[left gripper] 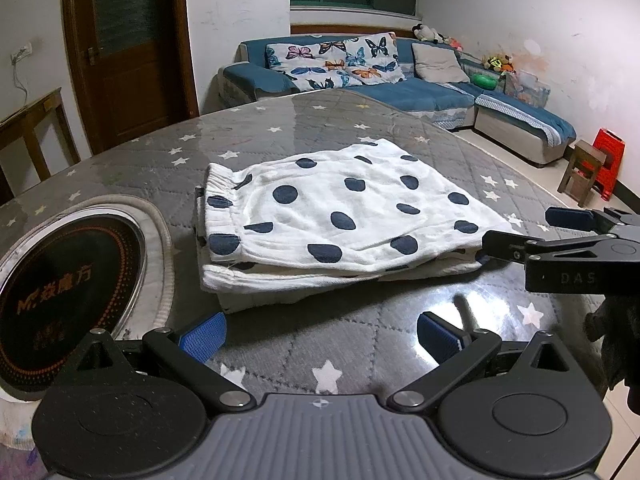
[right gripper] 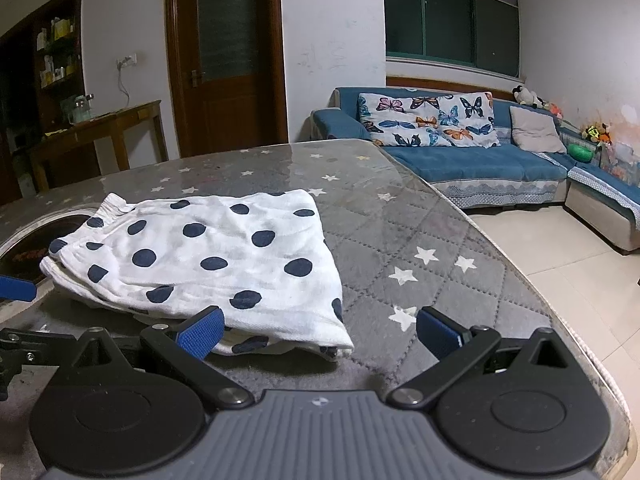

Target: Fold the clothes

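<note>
A white garment with dark blue dots lies folded in a flat stack on the grey star-patterned table, its elastic waistband turned to the left. My left gripper is open just in front of the stack's near edge, with nothing between its blue pads. The right gripper shows at the right in the left wrist view, open beside the stack's right edge. In the right wrist view the garment fills the left half, and my right gripper stands open over its near right corner, holding nothing.
A round black induction cooktop is set into the table left of the garment. The table's edge curves away on the right above a tiled floor. A blue sofa, small stools and a wooden side table stand beyond.
</note>
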A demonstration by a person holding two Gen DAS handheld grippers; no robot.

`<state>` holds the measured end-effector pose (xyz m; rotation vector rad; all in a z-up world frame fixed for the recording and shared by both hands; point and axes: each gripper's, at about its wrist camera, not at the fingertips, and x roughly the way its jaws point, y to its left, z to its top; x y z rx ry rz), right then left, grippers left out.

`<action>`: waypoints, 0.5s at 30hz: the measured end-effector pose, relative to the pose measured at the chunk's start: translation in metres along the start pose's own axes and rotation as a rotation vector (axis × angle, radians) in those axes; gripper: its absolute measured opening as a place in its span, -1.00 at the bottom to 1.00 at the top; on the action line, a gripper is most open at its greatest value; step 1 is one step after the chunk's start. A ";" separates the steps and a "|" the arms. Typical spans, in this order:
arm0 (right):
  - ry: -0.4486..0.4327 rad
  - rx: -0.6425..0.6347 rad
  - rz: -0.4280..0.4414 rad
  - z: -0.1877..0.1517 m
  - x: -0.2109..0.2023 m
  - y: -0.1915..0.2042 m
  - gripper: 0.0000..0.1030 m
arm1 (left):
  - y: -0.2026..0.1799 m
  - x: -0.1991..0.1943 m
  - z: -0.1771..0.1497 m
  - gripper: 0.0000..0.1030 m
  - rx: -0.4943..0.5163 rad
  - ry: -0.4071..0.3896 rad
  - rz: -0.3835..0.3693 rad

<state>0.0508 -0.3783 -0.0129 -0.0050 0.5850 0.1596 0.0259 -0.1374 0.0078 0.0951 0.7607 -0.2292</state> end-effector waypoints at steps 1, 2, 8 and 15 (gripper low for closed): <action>0.000 -0.001 -0.002 0.000 0.000 0.000 1.00 | 0.000 0.000 0.000 1.00 -0.001 0.001 0.000; 0.001 -0.001 -0.004 0.001 0.001 -0.001 1.00 | 0.001 0.000 0.000 1.00 -0.002 0.002 0.000; 0.005 -0.017 -0.023 0.005 0.005 -0.006 1.00 | 0.005 0.000 0.001 1.00 -0.012 -0.004 0.006; 0.001 -0.008 -0.053 0.011 0.009 -0.016 1.00 | 0.010 -0.001 0.003 1.00 -0.023 -0.006 0.014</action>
